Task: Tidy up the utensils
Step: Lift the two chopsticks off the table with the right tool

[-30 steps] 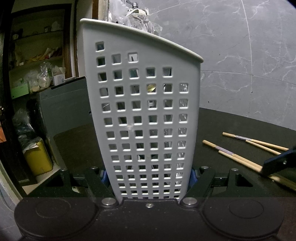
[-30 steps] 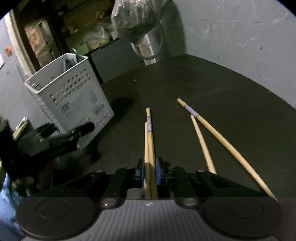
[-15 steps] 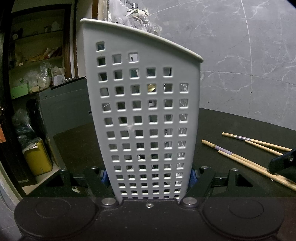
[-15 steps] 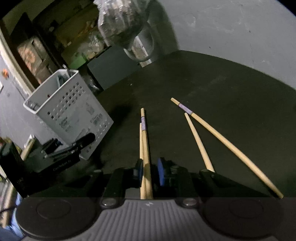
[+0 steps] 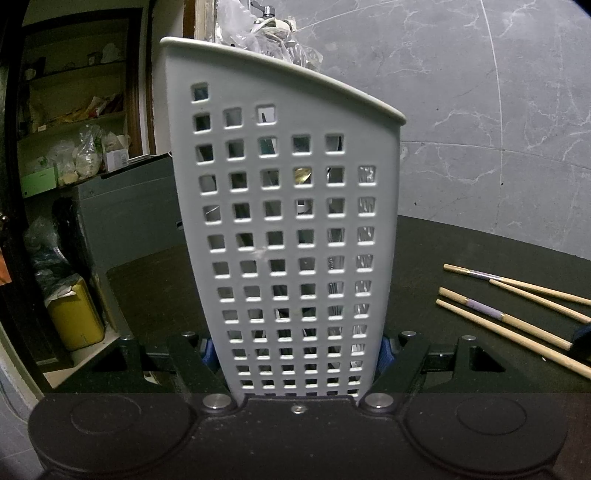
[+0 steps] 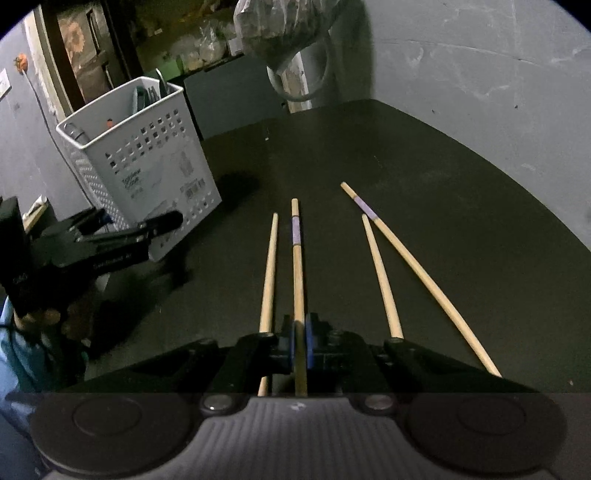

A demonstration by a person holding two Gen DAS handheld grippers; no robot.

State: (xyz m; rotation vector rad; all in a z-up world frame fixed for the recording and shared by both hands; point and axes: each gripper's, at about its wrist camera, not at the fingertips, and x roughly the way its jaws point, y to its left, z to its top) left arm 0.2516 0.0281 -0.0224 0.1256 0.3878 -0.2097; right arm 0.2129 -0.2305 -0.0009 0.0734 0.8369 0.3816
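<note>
At the bottom centre of my right wrist view, my right gripper [image 6: 299, 341] has just been closing, and its blue pads now pinch 1 banded chopstick [image 6: 297, 266], which runs up the middle of the frame; a plain chopstick [image 6: 269, 269] lies just left of it, outside the jaws. To the right of centre, 2 more chopsticks [image 6: 380, 273] lie apart from those on the dark tabletop [image 6: 461, 206], the longer one carrying a purple band. At the lower centre of my left wrist view, my left gripper [image 5: 293, 349] has its jaws set wide and pressed on both sides of the grey perforated utensil basket [image 5: 288, 221], which fills the middle of that frame. From the right wrist that basket stands at the upper left on the table, with some utensils poking above its rim. The table is matte and near black, with a curved far edge. Behind it rises a grey marble-look wall [image 5: 480, 110]. At the far left of the left wrist view I see a yellow container [image 5: 75, 317] low down, a grey cabinet [image 5: 129, 218] above it, and cluttered shelves [image 5: 74, 122] in a dark doorway. A plastic bag [image 6: 280, 29] hangs at the top centre of the right wrist view.
</note>
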